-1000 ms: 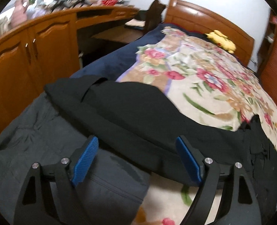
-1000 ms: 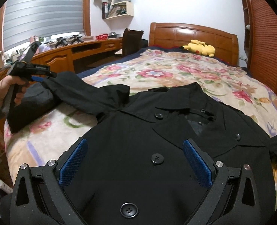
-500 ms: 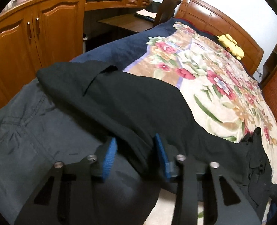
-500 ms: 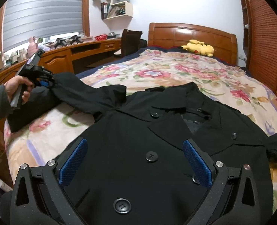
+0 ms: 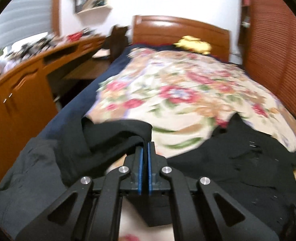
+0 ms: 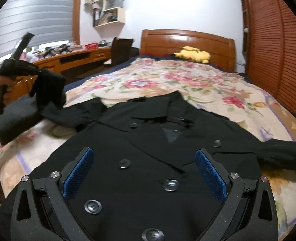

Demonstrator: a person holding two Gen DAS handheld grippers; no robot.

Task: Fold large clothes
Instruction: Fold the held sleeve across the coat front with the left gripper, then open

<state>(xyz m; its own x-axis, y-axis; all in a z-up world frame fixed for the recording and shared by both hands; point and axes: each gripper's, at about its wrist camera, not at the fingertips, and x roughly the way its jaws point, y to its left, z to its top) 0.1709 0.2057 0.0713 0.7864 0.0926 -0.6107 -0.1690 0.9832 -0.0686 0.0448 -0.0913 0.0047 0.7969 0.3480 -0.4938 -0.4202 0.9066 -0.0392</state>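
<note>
A black double-breasted coat (image 6: pixel 148 150) lies face up on the floral bedspread (image 6: pixel 178 80), collar toward the headboard. My left gripper (image 5: pixel 144 146) is shut on the coat's left sleeve (image 5: pixel 111 136) and holds it lifted off the bed. From the right wrist view the left gripper (image 6: pixel 37 72) is at the far left, with the sleeve end (image 6: pixel 49 88) hanging from it. My right gripper (image 6: pixel 143 170) is open and empty, hovering over the coat's buttoned front. The coat's other sleeve (image 6: pixel 284 152) stretches out to the right.
A dark grey garment (image 5: pixel 27 170) lies at the bed's left edge under the lifted sleeve. A wooden cabinet and desk (image 5: pixel 27 84) run along the left side. A yellow plush toy (image 6: pixel 192 54) sits by the headboard (image 6: pixel 188 40). Slatted wooden doors (image 6: pixel 278 60) stand on the right.
My left gripper closed on the coat's left sleeve and lifted it, swinging its view up toward the headboard. My right gripper stayed open over the coat front.
</note>
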